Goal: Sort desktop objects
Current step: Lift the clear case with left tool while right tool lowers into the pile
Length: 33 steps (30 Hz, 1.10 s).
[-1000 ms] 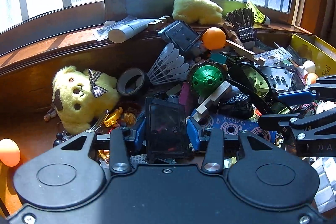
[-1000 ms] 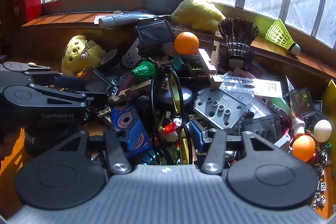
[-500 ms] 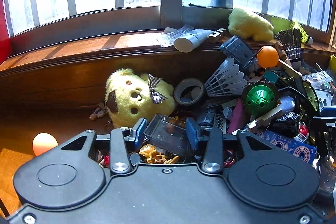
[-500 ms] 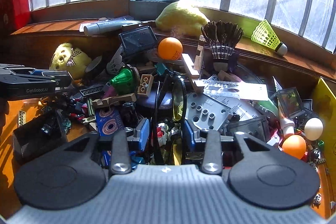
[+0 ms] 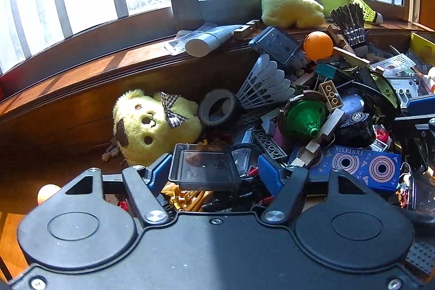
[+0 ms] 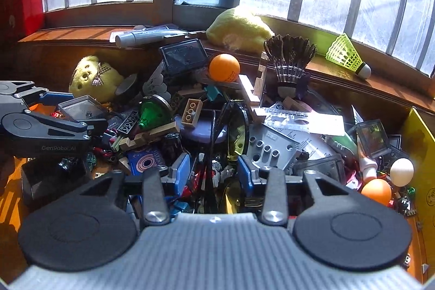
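Clear plastic box point(image 5: 204, 167) lying flat between the left gripper point(image 5: 214, 170) jaws, long side spanning the gap; jaws opening, pads clear of it. Right gripper point(image 6: 213, 171) also opening, over the pile's dark cord point(image 6: 210, 154), gripping nothing, farther off.

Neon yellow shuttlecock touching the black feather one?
Apart. Right wrist view: bare windowsill shows between the neon yellow shuttlecock and the black feather shuttlecock.
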Each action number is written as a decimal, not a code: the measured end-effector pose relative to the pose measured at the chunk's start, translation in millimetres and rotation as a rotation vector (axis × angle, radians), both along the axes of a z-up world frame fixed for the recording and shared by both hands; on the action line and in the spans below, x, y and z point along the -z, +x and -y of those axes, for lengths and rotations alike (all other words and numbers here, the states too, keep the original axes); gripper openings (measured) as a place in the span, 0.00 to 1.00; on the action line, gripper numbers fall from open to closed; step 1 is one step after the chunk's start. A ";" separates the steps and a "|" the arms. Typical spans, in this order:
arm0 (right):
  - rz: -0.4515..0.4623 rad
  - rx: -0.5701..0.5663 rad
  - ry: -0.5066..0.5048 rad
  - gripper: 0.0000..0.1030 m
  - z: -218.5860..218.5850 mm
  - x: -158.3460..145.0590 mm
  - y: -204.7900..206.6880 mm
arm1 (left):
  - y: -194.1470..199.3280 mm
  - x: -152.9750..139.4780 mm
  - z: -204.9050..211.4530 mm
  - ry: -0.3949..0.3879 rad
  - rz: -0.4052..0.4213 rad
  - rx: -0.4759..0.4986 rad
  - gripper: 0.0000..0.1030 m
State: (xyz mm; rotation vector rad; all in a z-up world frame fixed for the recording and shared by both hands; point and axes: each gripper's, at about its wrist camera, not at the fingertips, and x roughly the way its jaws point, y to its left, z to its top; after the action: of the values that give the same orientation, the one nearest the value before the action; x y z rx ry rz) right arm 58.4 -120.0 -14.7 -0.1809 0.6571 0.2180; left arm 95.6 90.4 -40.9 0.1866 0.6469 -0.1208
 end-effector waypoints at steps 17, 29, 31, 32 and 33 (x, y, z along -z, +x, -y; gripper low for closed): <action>-0.008 -0.019 -0.074 0.54 -7.3 13.2 9.4 | 13.7 4.9 -16.7 -0.123 -0.060 -0.036 0.40; -0.010 -0.030 -0.067 0.16 -9.4 14.8 8.6 | 9.7 7.5 -5.8 0.024 0.012 -0.065 0.59; -0.010 -0.030 -0.064 0.15 -9.3 14.4 8.2 | 10.4 6.8 -6.4 0.026 0.015 -0.072 0.60; -0.010 -0.028 -0.060 0.15 -8.8 14.3 8.2 | 10.8 6.8 -7.0 0.021 0.012 -0.071 0.58; -0.010 -0.027 -0.057 0.15 -8.6 14.2 8.0 | 11.3 7.2 -7.6 0.014 0.005 -0.065 0.54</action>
State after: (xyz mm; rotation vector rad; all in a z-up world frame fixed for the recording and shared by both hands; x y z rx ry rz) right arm 66.4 -111.4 -28.9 -0.2438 0.6715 0.2265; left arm 106.9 98.0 -48.0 0.1791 0.6488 -0.0532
